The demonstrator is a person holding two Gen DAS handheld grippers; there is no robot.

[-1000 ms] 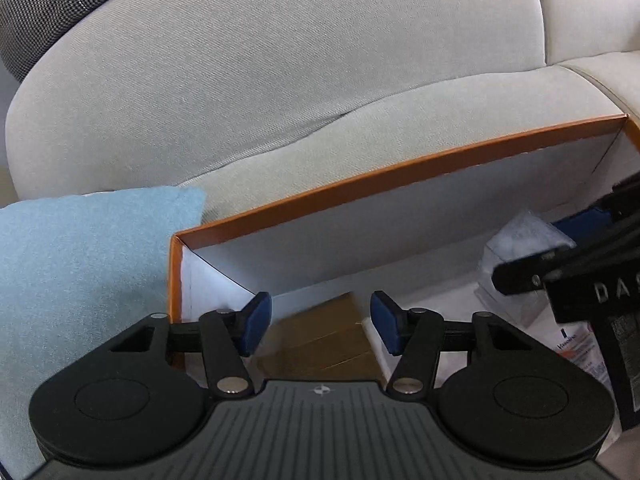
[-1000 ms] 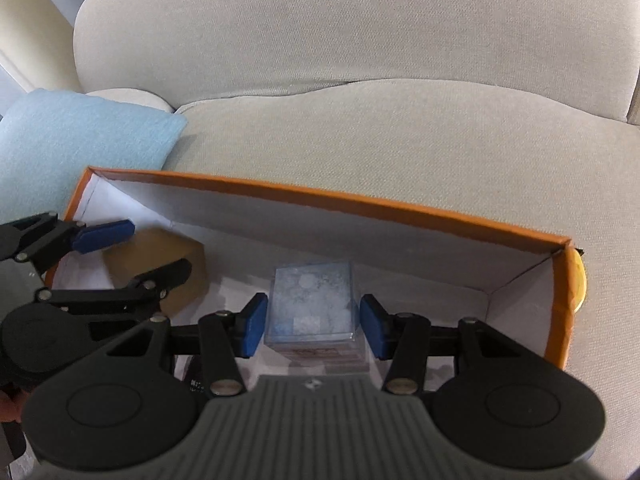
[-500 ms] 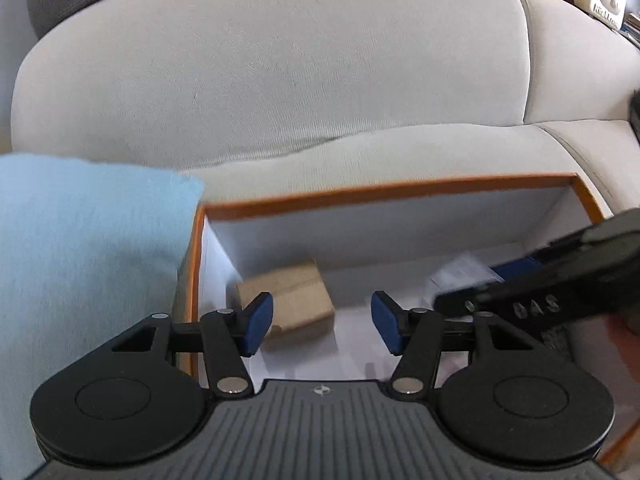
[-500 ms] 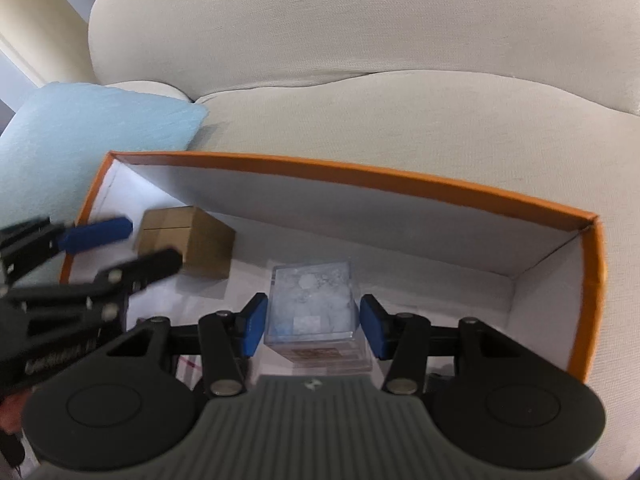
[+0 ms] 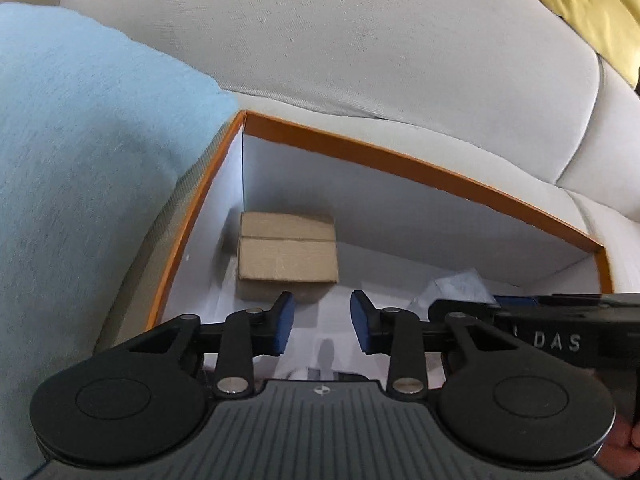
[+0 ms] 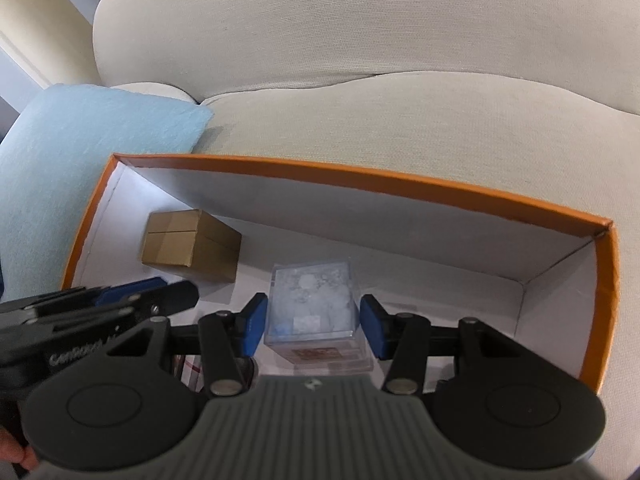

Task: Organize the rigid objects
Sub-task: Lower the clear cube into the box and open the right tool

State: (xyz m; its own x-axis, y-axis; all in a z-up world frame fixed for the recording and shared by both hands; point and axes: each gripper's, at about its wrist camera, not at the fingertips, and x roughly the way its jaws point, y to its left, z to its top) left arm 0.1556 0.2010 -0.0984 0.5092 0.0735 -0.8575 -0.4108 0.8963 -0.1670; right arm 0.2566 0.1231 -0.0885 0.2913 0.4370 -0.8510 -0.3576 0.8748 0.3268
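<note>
An orange box with white inside (image 6: pixel 360 178) (image 5: pixel 400 160) sits on a beige sofa. A small brown cardboard box (image 5: pixel 287 254) (image 6: pixel 188 244) lies in its far left corner. A clear plastic cube with white contents (image 6: pixel 314 306) stands on the box floor, between the fingers of my right gripper (image 6: pixel 312 328), which is open with a small gap on each side. My left gripper (image 5: pixel 320 322) is open and empty, raised just short of the brown box. It also shows in the right wrist view (image 6: pixel 132 304). The right gripper shows at the right of the left wrist view (image 5: pixel 520 320).
A light blue cushion (image 5: pixel 80 160) (image 6: pixel 80 140) presses against the box's left side. The sofa backrest (image 6: pixel 360 20) rises behind the box. A yellow cushion (image 5: pixel 592 8) is at the upper right. Printed flat items lie on the box floor near me (image 6: pixel 192 368).
My left gripper has pulled up and back from the brown box, which now sits alone in the corner. My right gripper has opened wider around the clear cube and risen a little.
</note>
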